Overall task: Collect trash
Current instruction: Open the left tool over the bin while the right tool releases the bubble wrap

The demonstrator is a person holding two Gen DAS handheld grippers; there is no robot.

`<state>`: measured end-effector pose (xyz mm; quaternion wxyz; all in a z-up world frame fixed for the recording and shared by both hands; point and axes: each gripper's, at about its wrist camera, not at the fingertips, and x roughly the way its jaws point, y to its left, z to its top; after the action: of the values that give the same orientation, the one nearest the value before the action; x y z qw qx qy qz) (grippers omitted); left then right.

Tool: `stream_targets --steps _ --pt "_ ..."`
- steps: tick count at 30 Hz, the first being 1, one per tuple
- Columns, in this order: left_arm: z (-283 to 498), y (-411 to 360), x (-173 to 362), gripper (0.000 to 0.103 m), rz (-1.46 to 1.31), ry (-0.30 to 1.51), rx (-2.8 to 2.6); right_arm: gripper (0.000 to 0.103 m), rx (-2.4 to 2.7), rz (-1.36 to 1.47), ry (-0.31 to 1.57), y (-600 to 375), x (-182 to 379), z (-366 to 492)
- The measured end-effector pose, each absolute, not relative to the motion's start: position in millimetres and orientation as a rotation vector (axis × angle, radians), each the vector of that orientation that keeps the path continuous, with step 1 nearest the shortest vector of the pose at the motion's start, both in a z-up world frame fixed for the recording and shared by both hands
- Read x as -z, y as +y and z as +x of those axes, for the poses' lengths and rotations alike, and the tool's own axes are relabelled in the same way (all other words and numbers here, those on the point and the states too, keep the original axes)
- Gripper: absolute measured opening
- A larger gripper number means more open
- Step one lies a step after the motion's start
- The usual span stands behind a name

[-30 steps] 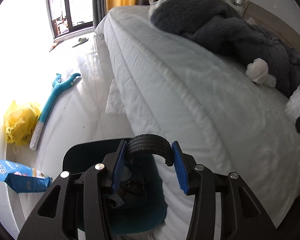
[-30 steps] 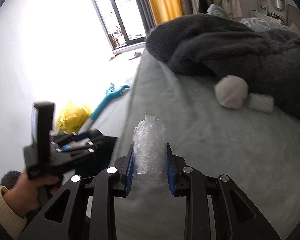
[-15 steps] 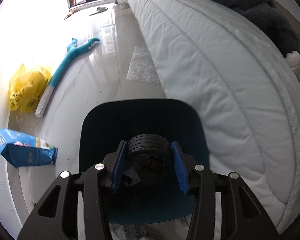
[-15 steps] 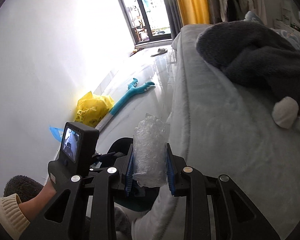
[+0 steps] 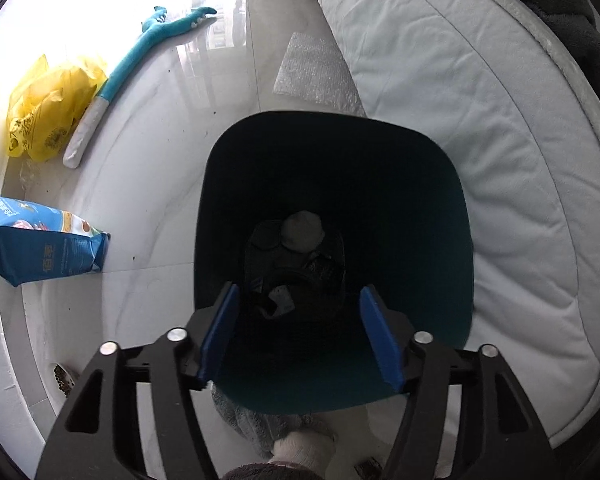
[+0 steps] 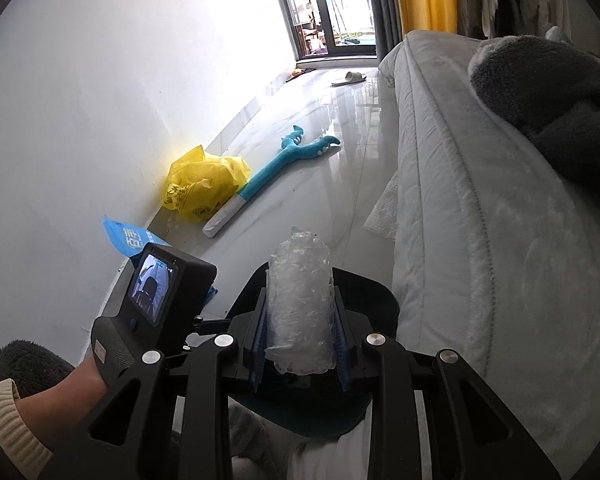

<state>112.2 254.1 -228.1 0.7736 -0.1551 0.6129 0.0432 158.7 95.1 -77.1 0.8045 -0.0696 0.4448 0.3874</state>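
Note:
My left gripper point(image 5: 300, 334) points down into a dark teal trash bin point(image 5: 332, 124) on the floor. Its jaws are opening and nothing is between the blue pads point(image 5: 220, 330). At the bin's dim bottom lie dark scraps, a grey round lump point(image 5: 302, 230) and a black ring that looks like a toy tyre point(image 5: 296, 280). My right gripper point(image 6: 300, 344) is shut on a roll of clear bubble wrap point(image 6: 300, 304), held just short of the bin's rim point(image 6: 374, 292). The left gripper's body with its small screen point(image 6: 154, 292) sits to the left, held by a hand point(image 6: 60, 392).
The bed's pale mattress point(image 5: 480, 140) presses against the bin's right side, with a grey blanket point(image 6: 548, 92) on top. On the floor lie a bubble wrap sheet point(image 5: 316, 72), a teal plush toy point(image 5: 156, 36), a yellow bag point(image 5: 48, 112) and a blue packet point(image 5: 40, 244). A wall runs along the left.
The left gripper swung from the bed down over the bin, and its jaws parted and let the black tyre go. The right gripper carried the bubble wrap left toward the bin.

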Motion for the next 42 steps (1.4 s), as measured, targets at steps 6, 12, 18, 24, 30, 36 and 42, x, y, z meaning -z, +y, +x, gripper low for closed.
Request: stream_targets --steps 6,12,18,24,30,36,42 --pt "99.0 266.7 220.5 0.078 -0.313 1.316 -0.095 0.029 -0.806 -0.179 1.019 111.8 102.1 161.5" --pt "87.3 287.0 201.7 0.080 -0.323 1.232 -0.123 0.028 -0.772 -0.218 1.094 126.7 131.7 166.6" --pt "82.0 295.2 175.8 0.080 -0.335 1.143 -0.175 0.028 -0.754 -0.212 1.156 140.5 155.7 169.9" --pt "74.0 280.7 113.3 0.080 -0.283 0.937 -0.163 0.029 -0.723 -0.216 1.202 148.2 176.4 179.2" --pt "65.8 258.9 50.4 0.080 -0.262 0.759 -0.113 0.029 -0.695 -0.254 1.246 153.4 201.7 183.4" --pt "70.9 239.3 20.2 0.080 -0.235 0.694 -0.071 0.029 -0.691 -0.342 1.255 159.1 212.3 185.3" --pt "69.2 225.9 5.4 0.080 -0.235 0.660 -0.050 0.055 -0.703 -0.358 1.191 158.1 202.3 186.4"
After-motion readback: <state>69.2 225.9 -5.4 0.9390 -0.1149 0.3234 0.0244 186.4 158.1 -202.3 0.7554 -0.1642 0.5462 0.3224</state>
